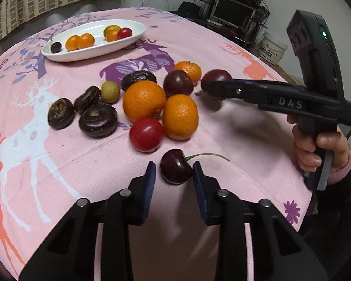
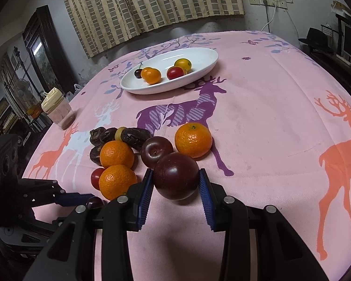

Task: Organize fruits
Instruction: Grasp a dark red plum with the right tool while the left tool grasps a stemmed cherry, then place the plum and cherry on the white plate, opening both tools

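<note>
On a pink deer-print tablecloth [image 1: 234, 128], the left gripper [image 1: 174, 166] sits spread around a stemmed cherry [image 1: 175, 169], one pad touching. To the right, the right gripper [image 2: 175, 175] brackets a dark plum [image 2: 176, 175], contact unclear. Each should squeeze gently, centred, then carry to the white plate [image 2: 206, 56]. Its casing reads "DAS".

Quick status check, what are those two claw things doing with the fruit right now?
Left gripper open around cherry. Right gripper closing on dark plum, grip unconfirmed. White plate partly filled. Path to plate clear.
</note>
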Tool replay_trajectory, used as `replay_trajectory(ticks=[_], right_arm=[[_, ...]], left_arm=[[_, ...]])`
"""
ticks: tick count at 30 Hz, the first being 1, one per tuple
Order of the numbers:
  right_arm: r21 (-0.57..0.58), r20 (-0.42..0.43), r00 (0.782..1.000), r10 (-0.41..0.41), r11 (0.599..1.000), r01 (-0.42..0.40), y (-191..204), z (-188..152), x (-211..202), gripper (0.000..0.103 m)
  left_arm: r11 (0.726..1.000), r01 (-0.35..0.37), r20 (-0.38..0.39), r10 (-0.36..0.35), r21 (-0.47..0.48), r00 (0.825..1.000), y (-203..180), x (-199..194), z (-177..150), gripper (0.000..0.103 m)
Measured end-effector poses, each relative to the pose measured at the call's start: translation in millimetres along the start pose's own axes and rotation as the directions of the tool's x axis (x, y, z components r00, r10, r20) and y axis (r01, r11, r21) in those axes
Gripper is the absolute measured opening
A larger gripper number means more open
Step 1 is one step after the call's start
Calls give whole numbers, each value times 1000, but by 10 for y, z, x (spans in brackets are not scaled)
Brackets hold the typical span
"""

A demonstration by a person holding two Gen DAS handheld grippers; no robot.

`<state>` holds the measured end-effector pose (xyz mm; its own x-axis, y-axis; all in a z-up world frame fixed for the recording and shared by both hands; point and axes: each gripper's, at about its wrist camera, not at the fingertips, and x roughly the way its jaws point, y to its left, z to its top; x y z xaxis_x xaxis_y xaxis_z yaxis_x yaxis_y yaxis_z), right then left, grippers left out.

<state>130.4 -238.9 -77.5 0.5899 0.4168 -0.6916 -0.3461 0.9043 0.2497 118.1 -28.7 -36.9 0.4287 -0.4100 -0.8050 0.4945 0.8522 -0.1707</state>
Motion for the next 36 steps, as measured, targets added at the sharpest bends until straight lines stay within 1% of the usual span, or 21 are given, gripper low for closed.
replay_trajectory(ticks=[4, 7, 9, 11, 13, 15, 17, 18, 20, 21, 23, 25, 27, 30, 33, 34, 35, 36], right_arm=[[4, 1, 1000, 3, 1000, -3, -7, -1, 1, 39], [0, 7, 1000, 10, 1000, -10, -5, -1, -6, 39], [-6, 5, 1000, 31, 1000, -31, 0, 4, -10, 39], [-22, 1, 999, 44, 999, -44, 7, 40, -18, 39], [-48, 20, 999, 33, 998, -32, 24, 177, -57, 39], [-71, 73, 997, 29, 997, -24, 51, 379, -109, 39], [-80, 122, 991, 45, 996, -35, 53, 578, -114, 39], [-77, 143, 988, 51, 996, -41, 50, 718, -75, 39], [-68, 161, 985, 58, 997, -47, 38, 940, 37, 39], [-65, 162, 985, 60, 997, -50, 35, 1079, 135, 39], [-62, 148, 987, 55, 997, -47, 15, 1342, 346, 39], [-67, 127, 991, 53, 997, -44, -2, 1544, 526, 39], [-85, 108, 993, 39, 996, -30, 0, 1724, 715, 39], [-106, 82, 996, 42, 994, -33, 36, 1885, 956, 39], [-138, 53, 997, 56, 989, -48, 140, 1989, 1200, 40], [-151, 50, 997, 54, 987, -46, 171, 2001, 1245, 40], [-159, 55, 997, 46, 987, -37, 198, 2008, 1270, 45], [-161, 60, 997, 48, 986, -38, 206, 2007, 1259, 54]], left_arm=[[1000, -15, 2, 14, 26, 1000, -48, 14, 6, 28], [1000, 3, 1, -3, 22, 1000, -33, -2, 17, 28], [999, 34, 9, -34, 26, 999, -3, -76, 37, 28], [996, 90, 35, -91, 22, 995, 82, -232, 119, 28], [994, 109, 73, -110, 20, 991, 193, -397, 270, 28], [996, 88, 122, -89, 13, 989, 317, -530, 465, 28], [999, 34, 180, -34, 0, 983, 485, -613, 714, 28], [1000, 15, 197, -12, -13, 980, 555, -619, 826, 28], [998, -21, 226, 32, -54, 974, 750, -585, 1084, 28], [996, -49, 238, 66, -77, 969, 869, -530, 1229, 28], [989, -80, 232, 107, -124, 967, 1075, -400, 1435, 28], [985, -60, 205, 93, -161, 974, 1285, -241, 1599, 28], [978, -78, 184, 114, -194, 976, 1476, -105, 1715, 28], [968, -99, 164, 139, -229, 977, 1661, 72, 1840, 28], [958, -139, 146, 180, -252, 973, 1792, 246, 1953, 28], [952, -151, 144, 194, -268, 970, 1828, 272, 1971, 30], [946, -161, 142, 207, -280, 968, 1852, 295, 1978, 46], [940, -175, 141, 224, -294, 964, 1870, 297, 1977, 58]])
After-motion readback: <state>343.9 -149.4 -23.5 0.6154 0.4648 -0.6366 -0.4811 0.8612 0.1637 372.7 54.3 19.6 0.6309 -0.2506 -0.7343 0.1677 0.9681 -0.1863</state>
